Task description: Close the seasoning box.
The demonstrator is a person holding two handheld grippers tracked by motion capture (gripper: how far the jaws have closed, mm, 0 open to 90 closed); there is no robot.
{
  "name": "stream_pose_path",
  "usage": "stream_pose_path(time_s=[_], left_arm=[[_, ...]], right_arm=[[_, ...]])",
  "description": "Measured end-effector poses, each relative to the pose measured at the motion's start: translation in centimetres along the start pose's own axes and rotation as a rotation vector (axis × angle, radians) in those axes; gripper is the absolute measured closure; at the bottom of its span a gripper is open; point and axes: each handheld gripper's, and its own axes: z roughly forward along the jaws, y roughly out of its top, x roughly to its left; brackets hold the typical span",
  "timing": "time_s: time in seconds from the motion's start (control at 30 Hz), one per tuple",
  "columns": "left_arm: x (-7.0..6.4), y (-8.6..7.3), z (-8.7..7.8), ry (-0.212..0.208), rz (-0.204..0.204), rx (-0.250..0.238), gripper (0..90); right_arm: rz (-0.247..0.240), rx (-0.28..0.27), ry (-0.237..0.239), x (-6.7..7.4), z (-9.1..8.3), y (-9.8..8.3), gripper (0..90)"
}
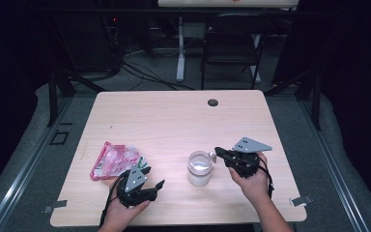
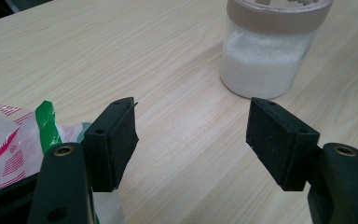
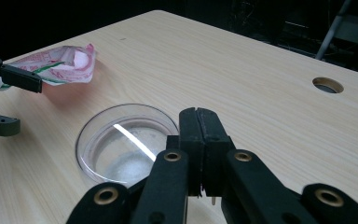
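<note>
No legible text found; the plastic bag, at 9 o'clock of the jar, bears red and green print, characters unreadable

Clear jar of white powder; pink-striped, green-edged packet; black grippers.

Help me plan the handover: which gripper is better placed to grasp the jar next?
Probably left: the left gripper is open and aimed at the jar; the right gripper is shut above its rim.

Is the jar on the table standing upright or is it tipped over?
Upright. The jar stands on its base on the table, mouth up, with white powder settled level in its lower part.
</note>
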Motion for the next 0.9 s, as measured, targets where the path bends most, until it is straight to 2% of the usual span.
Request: stream_pose_path(time_s=[0.33,0.57,0.8,0.9], left_arm=[[0.1,0.0,0.0,-0.003,0.0,-0.002,33.1],[0.1,0.0,0.0,-0.002,-0.004,-0.005,33.7],[0.2,0.0,-0.1,-0.004,-0.01,-0.012,33.7],[0.2,0.0,-0.1,-0.006,-0.012,-0.013,33.7]], right_arm=[[0.01,-0.007,-0.017,-0.7,-0.5,0.0,88.5],[0.036,-0.008,-0.04,-1.6,-0.9,-0.2,84.9],[0.049,0.019,-0.103,-2.9,-0.7,-0.9,75.2],[0.078,0.019,-0.129,-3.3,-0.7,-1.3,71.1]])
